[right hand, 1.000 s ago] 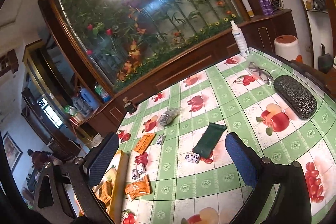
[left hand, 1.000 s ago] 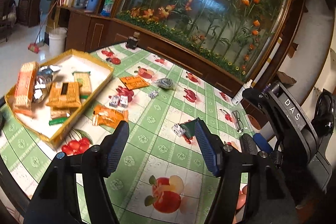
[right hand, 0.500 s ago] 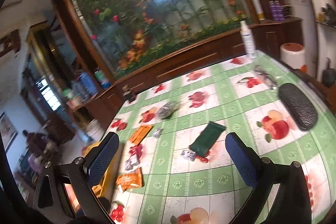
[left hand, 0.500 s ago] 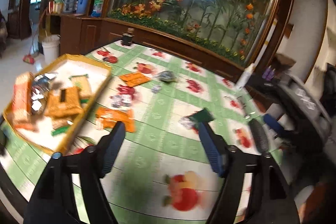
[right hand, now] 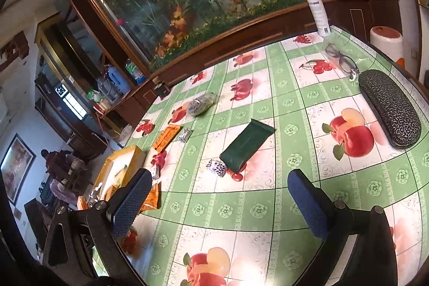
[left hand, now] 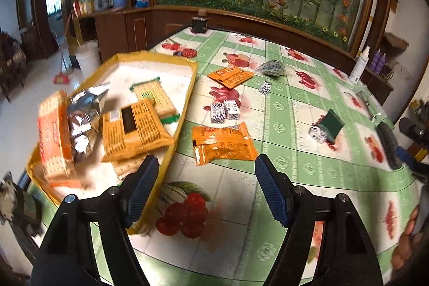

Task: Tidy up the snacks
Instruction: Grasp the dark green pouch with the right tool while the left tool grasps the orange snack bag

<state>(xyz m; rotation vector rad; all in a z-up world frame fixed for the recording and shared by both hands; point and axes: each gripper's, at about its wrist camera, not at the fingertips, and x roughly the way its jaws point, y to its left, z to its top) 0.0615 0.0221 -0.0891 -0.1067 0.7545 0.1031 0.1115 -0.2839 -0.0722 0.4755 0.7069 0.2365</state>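
Hovering above the table (left hand: 295, 178), the left gripper (left hand: 206, 186) has its two blue pads spread apart, and nothing is between them. The right gripper (right hand: 219, 203) is also spread wide and empty over the green cloth with fruit pictures.

I take the yellow tray (left hand: 185, 111) as the landmark. Inside the tray lie several snacks: a long orange cracker pack (left hand: 52, 136) at its near left side, a silver wrapper (left hand: 83, 114) beside it, an orange packet with a dark label (left hand: 134, 127) in the middle, and a pale biscuit pack with green ends (left hand: 155, 98) behind that one. Just outside the right wall of the tray lies a crumpled orange packet (left hand: 224, 142) on the cloth, directly ahead of the left gripper. A little further from the tray, two small black-and-white candies (left hand: 225, 110) lie side by side. Behind them is a flat orange sachet (left hand: 230, 75), then one more small patterned candy (left hand: 265, 87) and a grey-green bag (left hand: 270, 67).

Well apart from the tray, towards the right side of the table, a dark green packet (right hand: 246, 145) lies with a small patterned candy (right hand: 218, 167) touching its near end; both are ahead of the right gripper. Still further from the tray are a black glasses case (right hand: 390, 107), a pair of glasses (right hand: 340, 59) and a white spray bottle (right hand: 317, 11) at the table edge.
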